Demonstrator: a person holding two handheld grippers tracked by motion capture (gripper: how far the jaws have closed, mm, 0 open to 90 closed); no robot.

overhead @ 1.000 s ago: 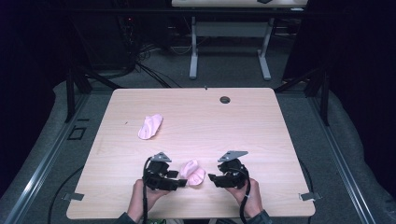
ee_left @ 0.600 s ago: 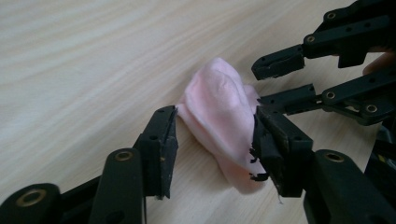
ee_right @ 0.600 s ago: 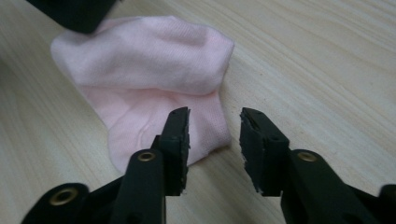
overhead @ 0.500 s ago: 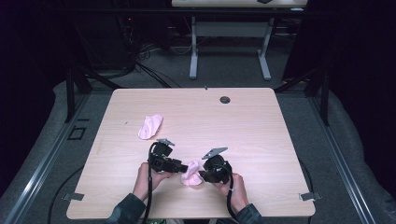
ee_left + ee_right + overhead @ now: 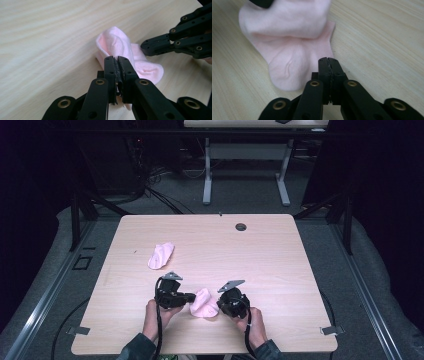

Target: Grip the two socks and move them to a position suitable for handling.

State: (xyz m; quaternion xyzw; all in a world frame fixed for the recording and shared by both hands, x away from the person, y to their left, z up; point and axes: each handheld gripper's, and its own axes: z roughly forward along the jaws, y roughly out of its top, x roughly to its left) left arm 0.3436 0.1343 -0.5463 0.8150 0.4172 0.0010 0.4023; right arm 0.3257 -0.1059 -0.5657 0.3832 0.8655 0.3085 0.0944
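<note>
On a pale wooden table, two pink socks: far sock lying flat and untouched at left of centre, well apart from the work; near sock bunched close to the near edge, squarely between the two tools. Compared with a second ago, both hands drawn inward and lower, from a stance either side of the near sock with a gap showing, to right up against it. Left gripper now at the near sock's left end, right gripper at its right end. Have just been closing on both sides, and now fully pinched together, no gap between either pair of jaws. In the left gripper view, tips pressed tight with pink cloth showing just behind and below them, so probably nipped onto a thin fold of that end. In the right gripper view, tips meeting exactly at the hem of the flat cuff; cannot tell whether any cloth is caught there or merely touched. Near sock resting on the table, humped in the middle, not lifted. By this reading, the approach done and the grasp just made: a two-ended pinch fit for lifting, stretching or straightening the near sock. Worth checking on the right, since a hold on so little hem could slip at the first pull.
</note>
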